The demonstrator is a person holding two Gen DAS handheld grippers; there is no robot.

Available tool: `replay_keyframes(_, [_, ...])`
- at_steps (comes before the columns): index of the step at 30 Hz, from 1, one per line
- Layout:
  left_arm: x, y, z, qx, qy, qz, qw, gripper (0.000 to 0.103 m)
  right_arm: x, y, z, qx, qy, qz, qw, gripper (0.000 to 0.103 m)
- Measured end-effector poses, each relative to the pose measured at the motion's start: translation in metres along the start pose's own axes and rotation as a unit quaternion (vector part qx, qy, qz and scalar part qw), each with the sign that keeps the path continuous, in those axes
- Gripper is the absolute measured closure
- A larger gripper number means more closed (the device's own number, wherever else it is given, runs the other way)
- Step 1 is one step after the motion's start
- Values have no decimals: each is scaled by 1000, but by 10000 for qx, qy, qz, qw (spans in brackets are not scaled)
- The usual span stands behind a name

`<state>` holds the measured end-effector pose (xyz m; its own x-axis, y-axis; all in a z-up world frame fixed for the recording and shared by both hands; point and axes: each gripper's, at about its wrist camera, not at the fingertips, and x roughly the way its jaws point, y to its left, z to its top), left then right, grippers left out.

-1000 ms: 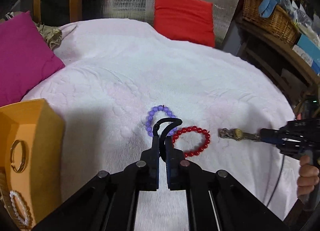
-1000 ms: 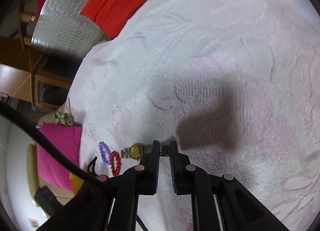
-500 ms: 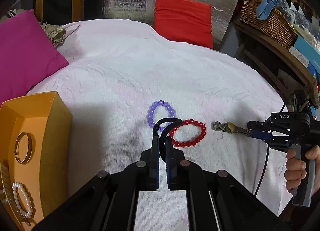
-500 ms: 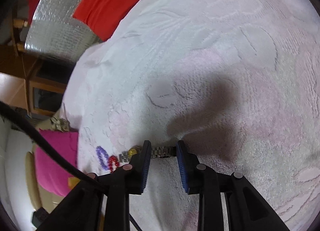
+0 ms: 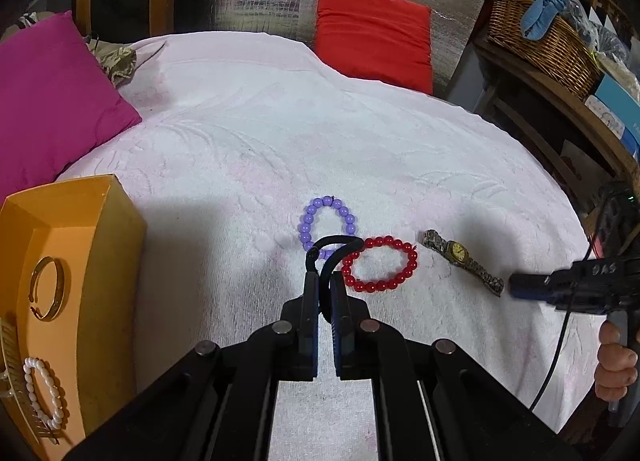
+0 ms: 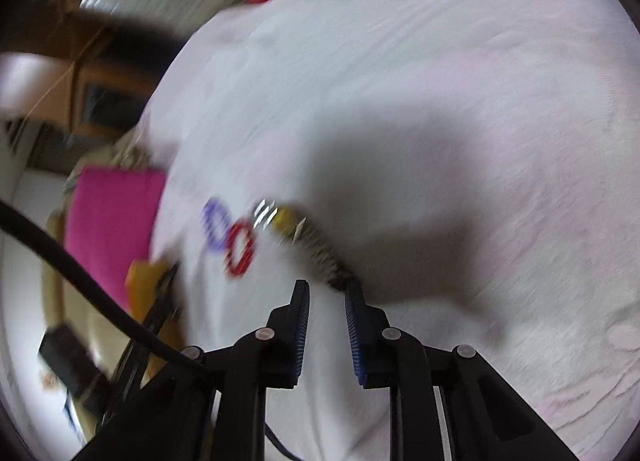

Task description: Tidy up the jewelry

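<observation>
Left wrist view
Left gripper [image 5: 325,279]: pressed together on a black band [image 5: 334,247], whose loop arches out past the fingertips
Purple bead bracelet [image 5: 327,226]: flat on the white bedspread [image 5: 280,149], its near edge under the black loop
Red bead bracelet [image 5: 381,264]: just right of the fingertips, close against the purple one; whether they touch I cannot tell
Watch [image 5: 460,254]: gold face, metal strap, lying slantwise right of the red bracelet, apart from it
Right gripper [image 5: 520,287]: comes in from the right edge, its tip just beside the near end of the watch strap, not touching
Right hand [image 5: 614,365]: wrapped round the handle at the lower right
Orange box [image 5: 116,245]: at the left edge of the bed, with a gold bangle [image 5: 47,288] and a white pearl bracelet [image 5: 42,393] inside
Pillows: a magenta pillow [image 5: 52,101] on the far left, a red cushion [image 5: 374,47] at the head of the bed
Wicker basket [image 5: 540,41]: on the shelf to the right

Right wrist view (badly blurred)
Right gripper [image 6: 326,293]: spread, a clear gap between the blue pads [image 6: 302,325], nothing in it
Watch [image 6: 288,221]: ahead on the bedspread, the strap's near end by the right fingertip
Bracelets: purple [image 6: 216,226] and red [image 6: 240,247] side by side, left of the watch
</observation>
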<state>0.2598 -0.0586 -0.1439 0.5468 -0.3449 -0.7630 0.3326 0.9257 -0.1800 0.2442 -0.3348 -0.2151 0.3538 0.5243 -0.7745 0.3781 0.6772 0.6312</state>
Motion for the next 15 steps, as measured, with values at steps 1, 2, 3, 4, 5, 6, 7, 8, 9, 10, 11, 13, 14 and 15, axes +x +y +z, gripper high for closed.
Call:
replay_keyframes(1, [0, 0, 0, -3, 10, -2, 10000, 98, -7, 2, 0, -38, -181, -32, 9998, 80])
replay_keyframes(2, [1, -1, 0, 12, 14, 6, 10000, 98, -14, 3, 3, -76, -420, -37, 9991, 80])
replay_keyframes(3, [1, -2, -1, 29, 11, 18, 10000, 98, -17, 3, 4, -85, -521, -37, 9986, 80])
replay_keyframes(4, [1, -1, -1, 28, 13, 15, 10000, 98, -18, 4, 7, -113, -612, -70, 9980, 80])
replay_keyframes(5, [1, -1, -1, 17, 23, 5, 10000, 97, -15, 8, 8, -237, -666, -172, 9974, 80])
replay_keyframes(6, [1, 0, -1, 2, 23, 9, 10000, 97, -13, 11, 11, -320, -681, -255, 9968, 80])
replay_keyframes(7, [1, 1, -1, -7, 17, 16, 10000, 98, -7, 17, 13, -475, -706, -406, 9956, 80])
replay_keyframes(8, [0, 2, -1, -20, 10, 11, 10000, 98, -1, 21, 14, -569, -714, -466, 9947, 80])
replay_keyframes(9, [0, 2, -1, -31, 9, -7, 10000, 98, 6, 25, 16, -691, -670, -509, 9941, 79])
replay_keyframes(10, [-1, 3, -2, -28, 14, -22, 10000, 98, 7, 24, 14, -776, -625, -544, 9935, 80])
replay_keyframes(11, [-1, 3, -2, -14, 17, -23, 10000, 97, 14, 27, 15, -886, -575, -648, 9923, 77])
replay_keyframes(13, [-2, 3, -2, 0, 5, -19, 10000, 97, 24, 30, 14, -1064, -551, -828, 9893, 72])
replay_keyframes(14, [-3, 5, -2, -18, -3, -28, 10000, 97, 26, 31, 14, -1185, -583, -882, 9873, 70])
replay_keyframes(15, [-3, 5, -1, -39, -4, -38, 10000, 97, 28, 33, 14, -1291, -626, -930, 9853, 69])
